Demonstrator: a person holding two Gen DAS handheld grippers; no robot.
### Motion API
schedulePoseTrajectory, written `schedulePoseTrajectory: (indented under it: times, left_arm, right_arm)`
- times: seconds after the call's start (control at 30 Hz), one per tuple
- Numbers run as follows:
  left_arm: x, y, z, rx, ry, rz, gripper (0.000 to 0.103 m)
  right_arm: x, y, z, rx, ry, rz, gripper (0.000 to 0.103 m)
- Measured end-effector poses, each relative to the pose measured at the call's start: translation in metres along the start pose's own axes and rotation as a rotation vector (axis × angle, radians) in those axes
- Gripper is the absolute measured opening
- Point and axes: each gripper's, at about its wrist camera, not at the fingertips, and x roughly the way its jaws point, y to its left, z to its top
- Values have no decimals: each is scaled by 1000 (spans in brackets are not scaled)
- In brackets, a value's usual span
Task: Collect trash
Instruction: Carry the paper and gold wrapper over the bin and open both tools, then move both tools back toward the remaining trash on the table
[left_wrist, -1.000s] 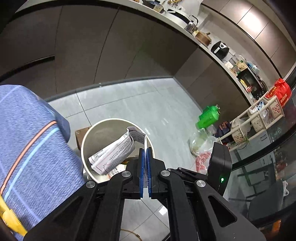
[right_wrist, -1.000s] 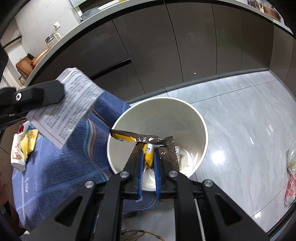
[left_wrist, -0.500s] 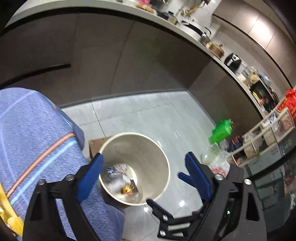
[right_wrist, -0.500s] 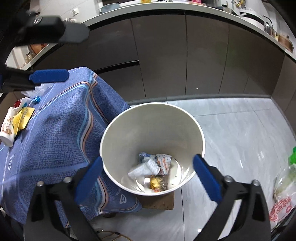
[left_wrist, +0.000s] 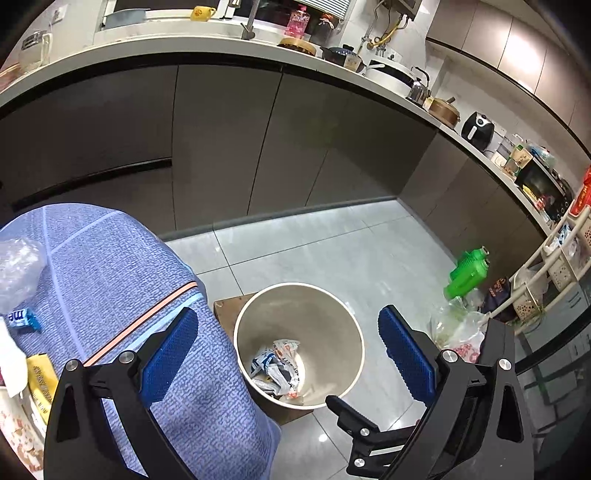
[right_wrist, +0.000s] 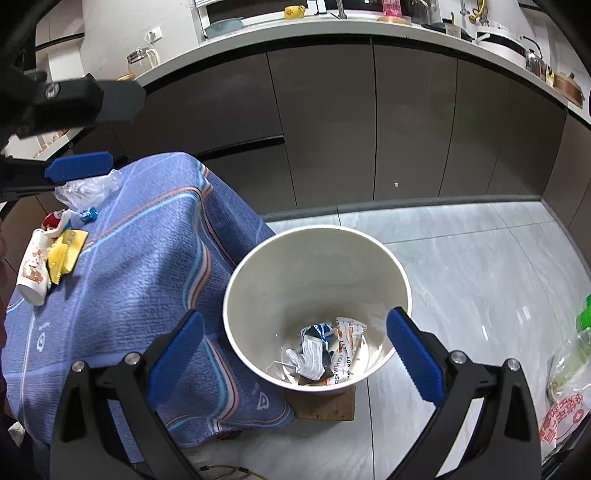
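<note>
A cream waste bin (left_wrist: 295, 306) (right_wrist: 314, 266) stands on the floor beside a table under a blue cloth (left_wrist: 110, 266) (right_wrist: 140, 277). Crumpled paper and wrappers (left_wrist: 279, 363) (right_wrist: 325, 350) lie at the bin's bottom. My left gripper (left_wrist: 286, 314) hovers above the bin; its jaws are opening, with nothing between them. My right gripper (right_wrist: 295, 315) stands open over the bin too, holding nothing. On the cloth remain a clear plastic scrap (right_wrist: 85, 188), a small blue wrapper (right_wrist: 88, 213), yellow packets (right_wrist: 66, 251) and a white printed cup (right_wrist: 33, 269) lying on its side.
The bin rests on a low wooden block (right_wrist: 325, 404). A green bottle (left_wrist: 467, 271) and plastic bags (left_wrist: 458, 332) sit on the tiled floor at the right, by a white rack (left_wrist: 554, 266). Dark cabinets (right_wrist: 332, 129) run behind.
Both grippers went from shut to wide open. The printed paper left the left jaws and the brown wrapper left the right jaws; both now lie in the bin. Both grippers rose.
</note>
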Motion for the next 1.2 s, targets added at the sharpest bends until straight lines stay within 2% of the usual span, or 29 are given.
schedulePoseTrajectory:
  times: [0.23,0.4,0.57,0.77,1.03,1.2]
  left_arm:
    - [-41,13,-8,-84,-39,20,94]
    - [-84,30,-25,-148,-103,59,94]
    - [-123,55,-46,-223,-133,134,94]
    - [-166,94,-84,-327,-160,266,94]
    - [-213,138,-131,-402,-194,436,94]
    - [-229,160,-154,-455,-205,436,94]
  right_arm:
    - [-31,18,9,-32,-55,32,99]
    - [-53,38,15,-77,-89,73,99]
    - [-70,61,18,-130,-116,107,99]
    - [-82,92,20,-174,-127,163,99]
    - [-82,141,21,-220,-94,273,99]
    - [-79,186,17,-300,-60,345,99]
